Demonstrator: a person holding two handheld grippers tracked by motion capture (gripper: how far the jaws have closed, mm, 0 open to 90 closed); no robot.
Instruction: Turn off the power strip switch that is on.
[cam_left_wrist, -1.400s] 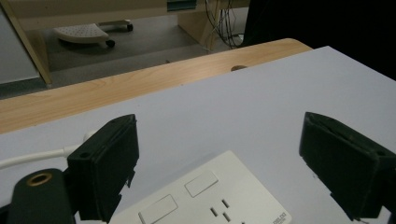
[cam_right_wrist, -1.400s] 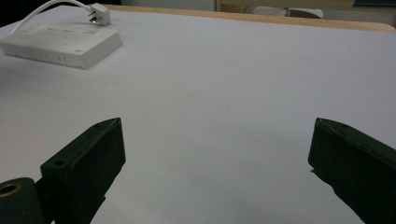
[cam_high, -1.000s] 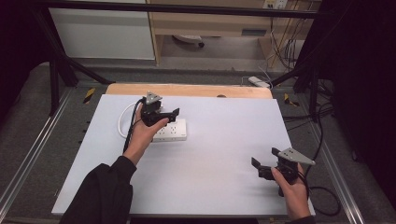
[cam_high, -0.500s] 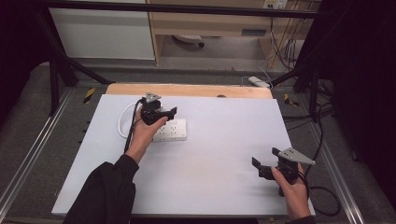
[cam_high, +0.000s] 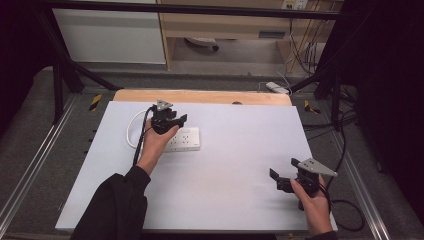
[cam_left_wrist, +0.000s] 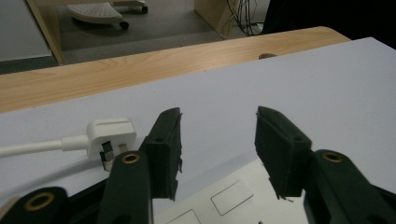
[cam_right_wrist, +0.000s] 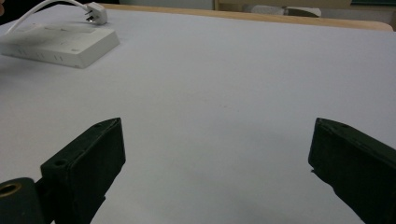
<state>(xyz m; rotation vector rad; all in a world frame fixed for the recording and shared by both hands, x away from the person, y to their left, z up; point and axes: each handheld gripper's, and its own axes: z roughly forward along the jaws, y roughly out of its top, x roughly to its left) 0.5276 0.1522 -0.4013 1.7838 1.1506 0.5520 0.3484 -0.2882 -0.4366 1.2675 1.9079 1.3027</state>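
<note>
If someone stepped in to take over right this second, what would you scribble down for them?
Left gripper: over the white power strip at the far left of the table. Its jaws have just been closing and stand part open, with nothing pinched between them.
Right gripper: near the front right edge, jaws wide open and empty.
Things: the strip lies flat. Its white plug lies on the table beside it, on its looped white cord, apart from the left jaws.
Done: left gripper brought to the strip.
Left: nothing is gripped yet. Probably the plug or strip is to be picked up next.
</note>
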